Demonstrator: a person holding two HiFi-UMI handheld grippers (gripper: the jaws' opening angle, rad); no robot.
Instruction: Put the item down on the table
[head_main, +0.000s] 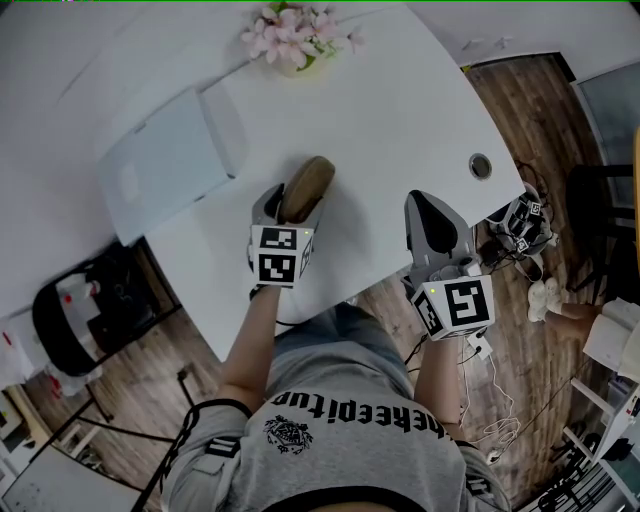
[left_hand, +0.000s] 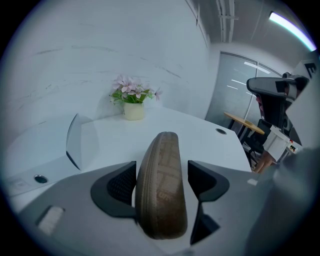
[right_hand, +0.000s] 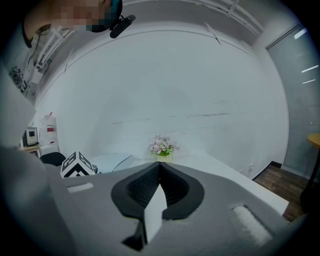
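Brown item (head_main: 306, 187) is stood edgewise on white surface (head_main: 400, 110)
It is flanked at frame centre by the wide-spread left claw (left_hand: 161, 175); the right claw (head_main: 428, 205) is seen closed, empty.

The shoe (head_main: 305, 188) is brown, and its sole shows little squares and lines. The table (head_main: 400, 110) is white. At 12 o'clock, the flowers (head_main: 295, 40) are pink with green leaves. The left marker cube (head_main: 280, 255) and the right marker cube (head_main: 460, 305) have black-and-white squares. At 3 o'clock, the floor (head_main: 540, 120) is brown wood.
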